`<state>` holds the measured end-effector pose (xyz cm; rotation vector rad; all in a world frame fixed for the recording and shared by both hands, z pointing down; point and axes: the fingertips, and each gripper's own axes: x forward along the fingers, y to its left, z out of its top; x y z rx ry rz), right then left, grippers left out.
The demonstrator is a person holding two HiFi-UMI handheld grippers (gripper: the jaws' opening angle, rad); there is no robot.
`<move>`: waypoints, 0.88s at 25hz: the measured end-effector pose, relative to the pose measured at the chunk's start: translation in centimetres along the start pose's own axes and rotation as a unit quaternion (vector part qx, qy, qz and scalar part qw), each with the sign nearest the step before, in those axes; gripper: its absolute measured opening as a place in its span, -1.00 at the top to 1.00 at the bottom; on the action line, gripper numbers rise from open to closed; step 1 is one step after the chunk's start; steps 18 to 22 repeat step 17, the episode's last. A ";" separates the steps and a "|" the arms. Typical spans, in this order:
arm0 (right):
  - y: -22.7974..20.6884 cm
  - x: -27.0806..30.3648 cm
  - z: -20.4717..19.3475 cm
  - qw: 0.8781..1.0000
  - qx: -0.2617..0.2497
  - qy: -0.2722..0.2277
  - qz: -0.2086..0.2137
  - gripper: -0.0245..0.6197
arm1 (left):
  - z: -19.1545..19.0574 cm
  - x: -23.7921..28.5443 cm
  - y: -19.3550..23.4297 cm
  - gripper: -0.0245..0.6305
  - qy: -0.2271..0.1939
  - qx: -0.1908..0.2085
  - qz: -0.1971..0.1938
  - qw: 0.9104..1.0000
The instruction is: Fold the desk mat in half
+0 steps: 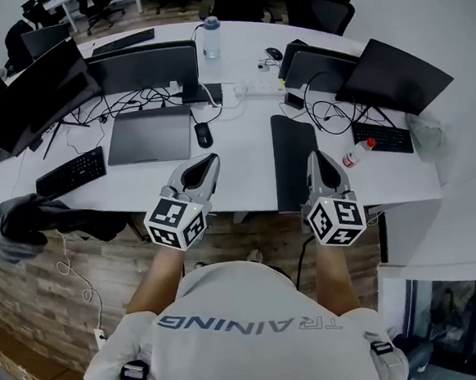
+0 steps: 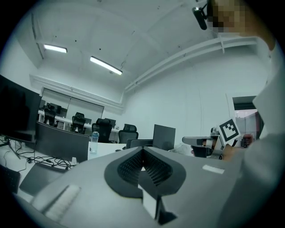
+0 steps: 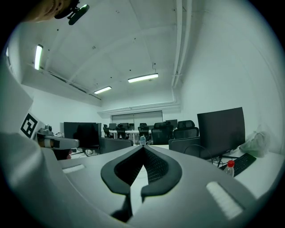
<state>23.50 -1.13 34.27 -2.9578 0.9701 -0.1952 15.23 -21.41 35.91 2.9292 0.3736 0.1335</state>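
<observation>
The dark desk mat lies on the white desk as a long narrow strip, with its near end at the desk's front edge. In the head view my right gripper is raised over the mat's right side, jaws shut and empty. My left gripper hangs to the mat's left, apart from it, also shut with nothing in it. In the left gripper view the left gripper points level across the room, and so does the right gripper in its own view; the mat shows in neither.
A grey pad, a mouse and a keyboard lie left of the mat. Monitors and a water bottle stand behind. A red-capped bottle, a second keyboard and cables are on the right.
</observation>
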 end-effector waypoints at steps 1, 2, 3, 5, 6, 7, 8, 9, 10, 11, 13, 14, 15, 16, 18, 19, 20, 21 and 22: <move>0.4 0.2 0.1 1.000 0.000 -0.001 0.004 0.89 | 0.1 -0.3 0.4 0.93 -0.001 -0.001 0.001 1.000; 0.7 0.4 0.2 1.000 0.000 -0.002 0.006 0.89 | 0.2 -0.4 0.7 0.93 -0.002 -0.001 0.002 1.000; 1.0 0.6 0.3 1.000 -0.001 -0.003 0.009 0.89 | 0.3 -0.6 1.0 0.93 -0.004 -0.001 0.003 1.000; 1.5 0.8 0.3 1.000 -0.001 -0.002 0.013 0.89 | 0.5 -0.8 1.4 0.93 -0.005 -0.001 0.004 1.000; 1.7 1.0 0.2 1.000 -0.001 -0.001 0.014 0.89 | 0.5 -0.8 1.6 0.93 -0.005 -0.001 0.003 1.000; 2.0 1.1 0.0 1.000 0.000 0.001 0.016 0.89 | 0.5 -0.8 1.7 0.93 -0.004 -0.001 0.002 1.000; 2.2 1.1 -0.2 1.000 0.001 0.004 0.017 0.89 | 0.5 -0.8 1.8 0.93 -0.003 -0.001 0.000 1.000; 2.4 1.1 -0.4 1.000 0.001 0.006 0.017 0.89 | 0.4 -0.7 1.8 0.93 -0.002 -0.001 -0.002 1.000; 2.5 1.2 -0.6 1.000 0.001 0.009 0.016 0.89 | 0.5 -0.7 1.8 0.93 -0.002 -0.001 -0.004 1.000; 2.6 1.2 -0.6 1.000 0.000 0.010 0.016 0.89 | 0.5 -0.6 1.8 0.93 -0.003 -0.001 -0.006 1.000; 2.6 1.3 -0.6 1.000 -0.001 0.011 0.016 0.89 | 0.7 -0.5 1.7 0.93 -0.005 0.000 -0.010 1.000; 2.6 1.3 -0.5 1.000 -0.002 0.011 0.015 0.89 | 0.7 -0.4 1.6 0.93 -0.006 0.000 -0.011 1.000; 2.5 1.3 -0.5 1.000 -0.002 0.010 0.015 0.89 | 0.7 -0.4 1.5 0.93 -0.006 0.000 -0.013 1.000; 2.5 1.4 -0.4 1.000 -0.003 0.010 0.015 0.89 | 0.7 -0.4 1.5 0.93 -0.006 -0.001 -0.014 1.000; 2.5 1.4 -0.4 1.000 -0.004 0.010 0.015 0.89 | 0.6 -0.4 1.4 0.93 -0.006 -0.001 -0.015 1.000; 2.5 1.4 -0.4 1.000 -0.004 0.010 0.015 0.89 | 0.6 -0.4 1.4 0.93 -0.006 -0.001 -0.015 1.000; 2.5 1.4 -0.4 1.000 -0.004 0.010 0.015 0.89 | 0.6 -0.4 1.4 0.93 -0.006 -0.001 -0.015 1.000; 2.5 1.4 -0.4 1.000 -0.004 0.010 0.015 0.89 | 0.6 -0.4 1.4 0.93 -0.006 -0.001 -0.015 1.000; 2.5 1.4 -0.4 1.000 -0.004 0.010 0.015 0.89 | 0.6 -0.4 1.4 0.93 -0.006 -0.001 -0.015 1.000</move>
